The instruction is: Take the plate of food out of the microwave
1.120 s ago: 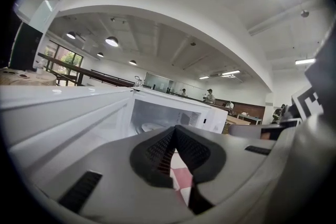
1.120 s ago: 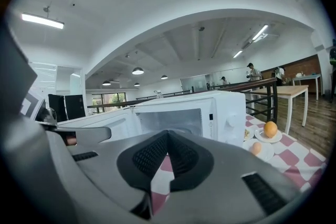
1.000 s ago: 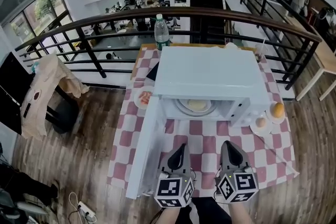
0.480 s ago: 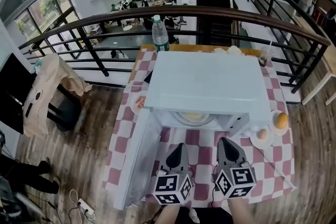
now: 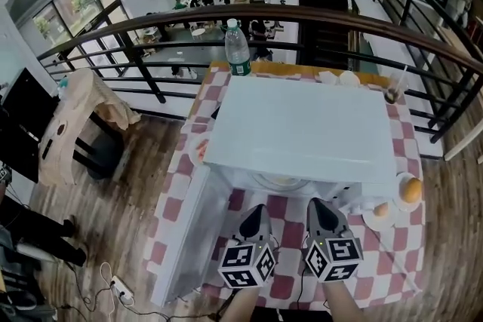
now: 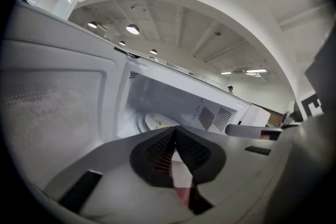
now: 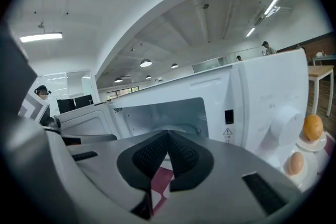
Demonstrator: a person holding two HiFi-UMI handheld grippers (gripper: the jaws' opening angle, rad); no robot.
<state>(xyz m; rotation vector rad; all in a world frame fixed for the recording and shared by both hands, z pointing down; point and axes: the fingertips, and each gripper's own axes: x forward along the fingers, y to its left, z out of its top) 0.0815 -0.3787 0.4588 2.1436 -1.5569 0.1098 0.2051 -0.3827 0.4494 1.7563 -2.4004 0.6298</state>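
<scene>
A white microwave point(image 5: 302, 132) stands on the checked table, its door point(image 5: 185, 237) swung open to the left. In the head view only the front rim of the plate of food point(image 5: 283, 181) shows under the microwave's top. The left gripper view shows that plate point(image 6: 155, 122) on the turntable inside. My left gripper point(image 5: 256, 213) is in front of the opening; its jaws point(image 6: 175, 131) have just been closing and are shut on nothing. My right gripper point(image 5: 318, 206) is beside it, also shut and empty point(image 7: 168, 136), facing the cavity point(image 7: 163, 113).
Two saucers right of the microwave hold an orange point(image 5: 411, 190) and an egg point(image 5: 381, 210). A water bottle point(image 5: 237, 49) and a cup with a straw point(image 5: 392, 93) stand behind it. Another small plate point(image 5: 200, 149) is at its left. A railing point(image 5: 302, 15) runs beyond the table.
Both grippers have moved forward toward the microwave opening. The head view has shifted, so the microwave's top now hides more of the plate.
</scene>
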